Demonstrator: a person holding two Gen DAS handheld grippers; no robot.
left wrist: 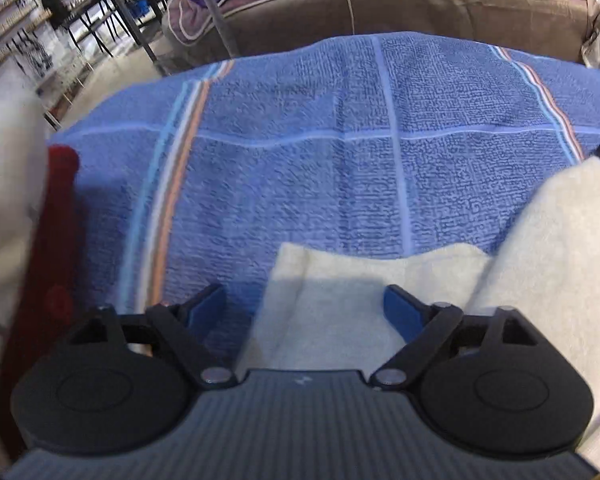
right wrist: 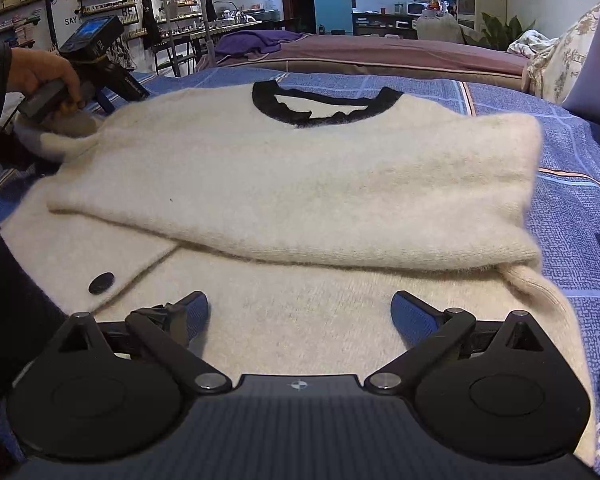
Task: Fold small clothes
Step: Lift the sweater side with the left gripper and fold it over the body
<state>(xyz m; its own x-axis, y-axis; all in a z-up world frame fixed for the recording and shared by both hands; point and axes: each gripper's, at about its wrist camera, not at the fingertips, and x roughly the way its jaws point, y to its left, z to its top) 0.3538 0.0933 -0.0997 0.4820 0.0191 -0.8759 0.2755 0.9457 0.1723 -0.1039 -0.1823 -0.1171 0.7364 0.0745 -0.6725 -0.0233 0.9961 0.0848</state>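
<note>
A cream fuzzy sweater (right wrist: 300,184) with a black collar (right wrist: 320,108) and a black button (right wrist: 101,282) lies on a blue checked towel (right wrist: 572,216). One sleeve is folded across its chest. My right gripper (right wrist: 300,312) is open and empty, low over the sweater's lower part. My left gripper (left wrist: 304,308) is open and empty over a cream sleeve end (left wrist: 340,300). In the right wrist view the left gripper (right wrist: 104,98) sits at the sweater's far left, held by a hand.
The blue towel (left wrist: 300,140) covers the work surface. A red cloth (left wrist: 56,220) lies at the left. A brown bed (right wrist: 380,56) with a purple cloth (right wrist: 256,42) stands behind. Shelves and tables line the back wall.
</note>
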